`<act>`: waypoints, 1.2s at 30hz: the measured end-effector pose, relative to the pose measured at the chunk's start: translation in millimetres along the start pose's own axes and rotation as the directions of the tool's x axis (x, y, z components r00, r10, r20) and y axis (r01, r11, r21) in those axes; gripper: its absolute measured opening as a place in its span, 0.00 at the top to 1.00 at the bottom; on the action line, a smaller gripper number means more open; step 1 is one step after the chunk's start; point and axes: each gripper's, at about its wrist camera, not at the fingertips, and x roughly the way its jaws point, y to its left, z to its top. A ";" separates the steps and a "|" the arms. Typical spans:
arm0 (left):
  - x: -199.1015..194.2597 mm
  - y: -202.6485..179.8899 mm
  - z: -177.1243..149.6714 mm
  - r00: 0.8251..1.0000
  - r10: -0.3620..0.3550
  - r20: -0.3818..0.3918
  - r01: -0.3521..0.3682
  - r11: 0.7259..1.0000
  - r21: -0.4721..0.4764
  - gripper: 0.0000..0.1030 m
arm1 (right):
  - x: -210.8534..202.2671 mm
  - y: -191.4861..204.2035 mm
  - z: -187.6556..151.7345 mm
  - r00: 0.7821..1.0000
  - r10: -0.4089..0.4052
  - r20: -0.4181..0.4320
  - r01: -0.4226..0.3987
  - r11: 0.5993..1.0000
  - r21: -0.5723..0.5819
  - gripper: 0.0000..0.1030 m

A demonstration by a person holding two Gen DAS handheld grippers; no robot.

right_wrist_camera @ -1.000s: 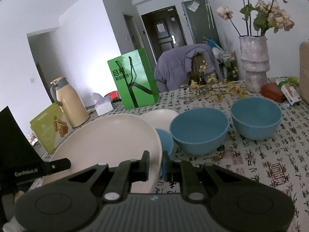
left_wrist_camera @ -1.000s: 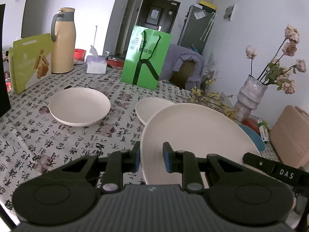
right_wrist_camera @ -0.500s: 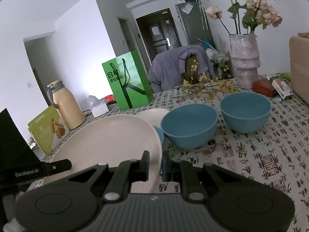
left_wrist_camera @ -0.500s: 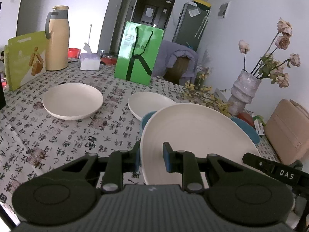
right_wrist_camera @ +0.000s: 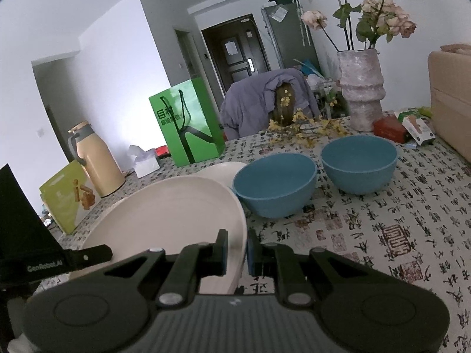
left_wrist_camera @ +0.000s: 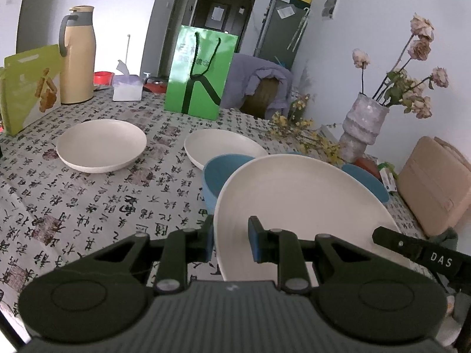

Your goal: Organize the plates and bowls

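Tablecloth (left_wrist_camera: 88, 206); plate (left_wrist_camera: 294, 206) apparently above bowl (left_wrist_camera: 217, 173).

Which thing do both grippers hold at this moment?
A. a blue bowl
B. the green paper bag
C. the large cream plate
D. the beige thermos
C. The left gripper and the right gripper are each closed on an opposite edge of the large cream plate, which is lifted and tilted above the table, while the blue bowls stand free behind it.

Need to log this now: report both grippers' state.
Left gripper: shut on the large cream plate, at its rim.
Right gripper: shut on the same plate's opposite rim.
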 end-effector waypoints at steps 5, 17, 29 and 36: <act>0.6 -2.7 -4.6 1.000 -0.005 -0.006 0.005 1.000 0.012 0.77 | -1.8 -4.7 -5.8 1.000 -0.004 -0.008 0.004 1.000 0.009 0.88; 2.8 -6.0 -21.7 0.999 -0.024 -0.033 0.025 0.999 0.035 0.77 | -8.7 -13.0 -23.7 0.999 -0.028 -0.031 0.028 1.000 0.005 0.88; 7.8 -19.1 -35.1 0.998 -0.024 -0.057 0.029 0.996 0.082 0.77 | -6.7 -31.8 -39.1 0.997 -0.041 -0.062 0.044 0.998 0.043 0.88; 15.1 -19.4 -42.9 0.996 -0.016 -0.088 0.024 0.996 0.087 0.77 | -4.6 -37.1 -43.9 0.996 -0.047 -0.073 0.050 0.998 0.045 0.88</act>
